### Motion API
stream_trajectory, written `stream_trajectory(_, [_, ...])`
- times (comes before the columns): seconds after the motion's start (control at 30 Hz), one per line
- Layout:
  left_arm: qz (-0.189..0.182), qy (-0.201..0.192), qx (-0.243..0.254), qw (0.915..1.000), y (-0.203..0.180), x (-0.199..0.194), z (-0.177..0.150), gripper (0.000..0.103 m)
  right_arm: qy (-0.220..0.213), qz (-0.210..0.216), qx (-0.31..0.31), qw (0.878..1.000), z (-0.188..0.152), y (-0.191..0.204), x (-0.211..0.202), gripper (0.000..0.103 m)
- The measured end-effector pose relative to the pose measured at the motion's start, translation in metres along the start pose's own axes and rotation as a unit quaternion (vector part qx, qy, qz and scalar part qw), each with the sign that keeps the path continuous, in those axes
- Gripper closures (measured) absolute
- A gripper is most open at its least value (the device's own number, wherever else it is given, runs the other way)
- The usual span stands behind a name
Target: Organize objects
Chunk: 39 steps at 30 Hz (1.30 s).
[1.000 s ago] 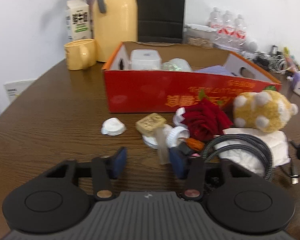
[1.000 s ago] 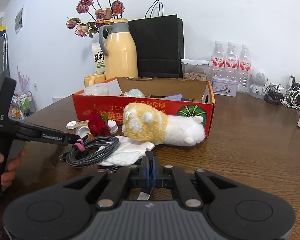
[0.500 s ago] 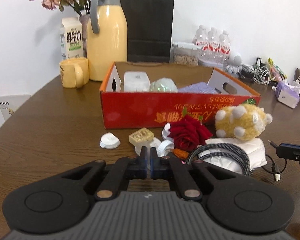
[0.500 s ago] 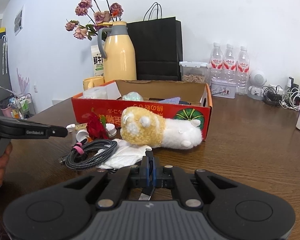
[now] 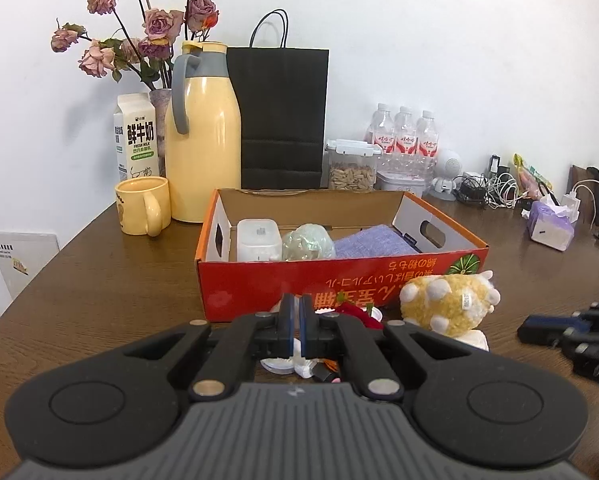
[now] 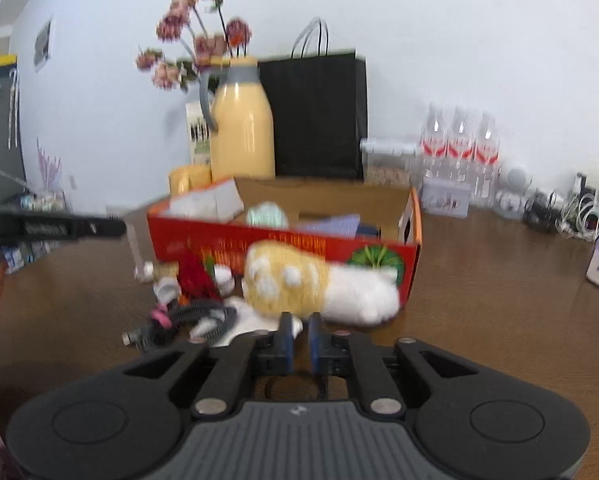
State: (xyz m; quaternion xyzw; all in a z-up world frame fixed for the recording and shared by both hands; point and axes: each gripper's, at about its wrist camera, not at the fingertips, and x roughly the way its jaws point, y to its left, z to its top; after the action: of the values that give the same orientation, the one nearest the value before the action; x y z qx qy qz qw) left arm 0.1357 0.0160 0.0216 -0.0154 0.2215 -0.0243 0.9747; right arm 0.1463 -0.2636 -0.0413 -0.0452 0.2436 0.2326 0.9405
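My left gripper (image 5: 295, 330) has clamped a thin tube (image 6: 134, 254) and lifted it toward the box (image 5: 339, 280); right gripper (image 6: 299, 342) slightly parted, empty.

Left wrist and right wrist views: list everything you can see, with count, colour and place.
table: one, brown wood, under everything
cardboard box: one, red, table centre
white container: one, white, in box
cloth: one, lilac, in box
plush toy: one, yellow and white, in front of box
rose: one, red, in front of box
cable: one, black, coiled beside rose
thermos: one, yellow, behind box
mug: one, yellow, left of thermos
paper bag: one, black, by wall
water bottles: three, clear, by wall
clear plastic piece: one, hanging from left gripper
left gripper: black, shut
right gripper: black, slightly open
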Motion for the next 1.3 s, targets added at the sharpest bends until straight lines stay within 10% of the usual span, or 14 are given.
stream_trajectory(0.23, [0.001,0.002,-0.003,1.0000,0.004,-0.004,-0.004,0.100,0.078,-0.007,-0.002,0.997,-0.017,-0.014,0.037,0.081])
stream_trajectory(0.33, [0.001,-0.001,-0.004,1.0000,0.004,-0.006,-0.003,0.100,0.083,0.002,-0.005,0.997,-0.019,-0.013,0.040,0.097])
stream_trajectory(0.93, [-0.025,-0.073,0.021,0.9968,-0.016,-0.015,0.038,0.100,-0.042,-0.024,-0.032,0.998,0.045,-0.018,-0.011,0.100])
stream_trajectory(1.3, [-0.046,-0.098,0.006,0.9941,-0.039,0.033,0.077,0.100,-0.081,-0.009,-0.024,0.996,0.107,-0.018,0.044,0.100])
